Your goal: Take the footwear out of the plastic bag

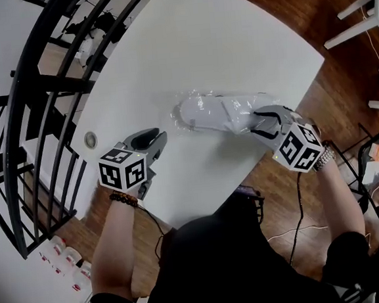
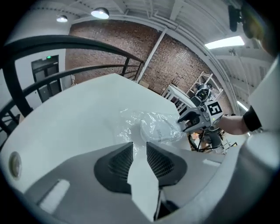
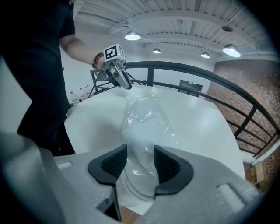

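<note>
Person (image 1: pixel 239 268) in dark shirt leans over white table (image 1: pixel 246 50); clear plastic bag (image 1: pixel 238 99) lies on it, white footwear (image 1: pixel 199 112) inside. Right gripper (image 1: pixel 266 122) is clamped on bag's right end, likely to anchor it. Left gripper (image 1: pixel 150 139), jaws partly apart and empty, sits just left of bag, probably going for the opening.

Premises: loft-type industrial unit, fitted out as studio/workspace. Evidence: exposed brick wall (image 2: pixel 131 48); white-painted beamed ceiling (image 3: pixel 175 26) w/ pendant lamps (image 2: pixel 100 13) & strip lights (image 2: pixel 225 42); curved black steel railing (image 2: pixel 65 40); wood-plank floor (image 1: pixel 341 75); green exit sign (image 2: pixel 49 57) over dark door (image 2: pixel 46 81); large white tabletop (image 1: pixel 219 39).
</note>
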Demonstrator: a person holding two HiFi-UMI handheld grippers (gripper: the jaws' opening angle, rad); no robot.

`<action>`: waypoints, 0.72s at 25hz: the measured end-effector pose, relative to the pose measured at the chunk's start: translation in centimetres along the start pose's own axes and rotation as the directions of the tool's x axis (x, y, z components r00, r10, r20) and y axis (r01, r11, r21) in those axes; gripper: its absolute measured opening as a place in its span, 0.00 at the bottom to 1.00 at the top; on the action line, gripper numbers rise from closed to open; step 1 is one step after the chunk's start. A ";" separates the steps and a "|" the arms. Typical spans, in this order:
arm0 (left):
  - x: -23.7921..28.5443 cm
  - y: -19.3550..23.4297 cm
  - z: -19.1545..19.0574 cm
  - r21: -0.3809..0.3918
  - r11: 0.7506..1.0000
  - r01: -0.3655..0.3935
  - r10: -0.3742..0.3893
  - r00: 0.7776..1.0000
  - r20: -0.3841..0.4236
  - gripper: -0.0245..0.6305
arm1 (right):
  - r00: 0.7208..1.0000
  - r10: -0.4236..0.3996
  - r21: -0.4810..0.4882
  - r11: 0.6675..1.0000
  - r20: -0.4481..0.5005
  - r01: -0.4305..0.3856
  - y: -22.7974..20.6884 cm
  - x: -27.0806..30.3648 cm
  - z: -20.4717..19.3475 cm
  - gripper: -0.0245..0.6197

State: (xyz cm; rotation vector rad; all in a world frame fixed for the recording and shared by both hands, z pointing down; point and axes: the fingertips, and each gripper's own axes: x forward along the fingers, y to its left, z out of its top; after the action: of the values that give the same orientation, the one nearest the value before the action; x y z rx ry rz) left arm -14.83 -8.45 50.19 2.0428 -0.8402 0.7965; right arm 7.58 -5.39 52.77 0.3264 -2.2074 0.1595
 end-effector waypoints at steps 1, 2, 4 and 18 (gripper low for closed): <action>0.4 -0.1 -0.1 -0.010 1.000 0.026 -0.026 1.000 -0.012 0.21 | 1.000 0.014 -0.008 1.000 0.001 -0.014 0.2 -0.1 -0.2 0.32; 0.8 -0.3 -0.1 -0.014 0.999 0.047 -0.047 0.999 -0.019 0.21 | 1.000 0.024 -0.013 1.000 0.002 -0.024 0.3 -0.1 -0.4 0.32; 1.2 -0.5 0.3 -0.009 0.997 0.078 -0.078 0.997 -0.020 0.21 | 0.999 0.035 -0.015 0.999 0.006 -0.035 0.6 -0.2 -0.7 0.32; 5.8 1.0 2.7 -0.023 0.971 0.238 -0.239 0.957 -0.166 0.21 | 0.997 0.031 0.025 0.999 0.074 -0.032 0.0 -0.6 0.6 0.32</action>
State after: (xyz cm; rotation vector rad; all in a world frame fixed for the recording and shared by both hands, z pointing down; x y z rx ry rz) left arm -11.52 -12.88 53.66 1.9954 -0.4890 0.8156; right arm 7.44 -5.40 51.89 0.3165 -2.2856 0.1965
